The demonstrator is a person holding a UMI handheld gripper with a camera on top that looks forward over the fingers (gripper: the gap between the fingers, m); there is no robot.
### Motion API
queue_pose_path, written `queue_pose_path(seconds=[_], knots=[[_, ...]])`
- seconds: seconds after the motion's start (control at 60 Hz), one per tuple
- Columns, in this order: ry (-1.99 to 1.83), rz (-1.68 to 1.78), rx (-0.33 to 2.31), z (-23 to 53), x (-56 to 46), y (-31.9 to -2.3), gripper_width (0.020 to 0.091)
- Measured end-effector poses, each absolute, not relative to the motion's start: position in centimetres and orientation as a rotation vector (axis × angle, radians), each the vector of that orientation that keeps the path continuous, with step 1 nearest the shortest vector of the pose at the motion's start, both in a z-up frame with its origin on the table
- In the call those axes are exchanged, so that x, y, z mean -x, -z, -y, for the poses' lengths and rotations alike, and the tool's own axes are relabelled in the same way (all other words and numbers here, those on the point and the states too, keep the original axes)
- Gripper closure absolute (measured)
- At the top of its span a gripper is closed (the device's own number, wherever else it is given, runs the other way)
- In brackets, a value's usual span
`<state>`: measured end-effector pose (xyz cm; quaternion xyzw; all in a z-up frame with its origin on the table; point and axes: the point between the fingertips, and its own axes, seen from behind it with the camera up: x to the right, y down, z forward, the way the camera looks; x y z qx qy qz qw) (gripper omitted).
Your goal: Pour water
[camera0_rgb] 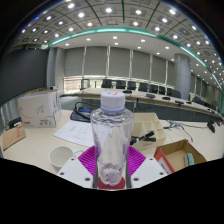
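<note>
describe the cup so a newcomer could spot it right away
Start at the clear plastic bottle with a pale cap, held upright between the gripper fingers over the light table. Just left of its base stands the cup: small, round, pale, open-topped, unlike the square cardboard box behind it.

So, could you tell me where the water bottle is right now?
In the gripper view, the water bottle stands upright between the gripper fingers, with a small cup to its left.

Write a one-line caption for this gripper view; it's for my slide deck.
Gripper holds a capped bottle upright above a table, a cup alongside.
</note>
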<state>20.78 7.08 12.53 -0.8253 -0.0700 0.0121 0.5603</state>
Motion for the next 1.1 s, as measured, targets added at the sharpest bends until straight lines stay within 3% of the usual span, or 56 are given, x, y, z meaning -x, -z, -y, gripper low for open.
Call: queue_pose_path(seconds=[0.133,0.217,0.35,0.383,0.45,0.467,0.5,0.583,1.1], knots=[[-0.077,0.131,2.002,-6.7,-21.6,-9.4,0.0731],[-0.086,0.138,1.968,-6.3,-21.5,-9.5,0.0708],[-0.092,0.157,1.973,-6.2,-21.5,-9.4,0.0595],[-0.091,0.157,1.991,-6.2,-21.6,-9.2,0.0545],[-0.097,0.144,2.028,-5.6,-21.7,-9.1,0.0265],[-0.101,0.139,2.034,-5.4,-21.7,-9.2,0.0232],[-0.104,0.125,2.049,-4.9,-21.7,-9.4,0.0278],[-0.102,0.097,2.081,-3.3,-21.8,-10.1,0.0236],[0.095,0.026,2.162,15.5,-13.9,-20.7,0.0244]])
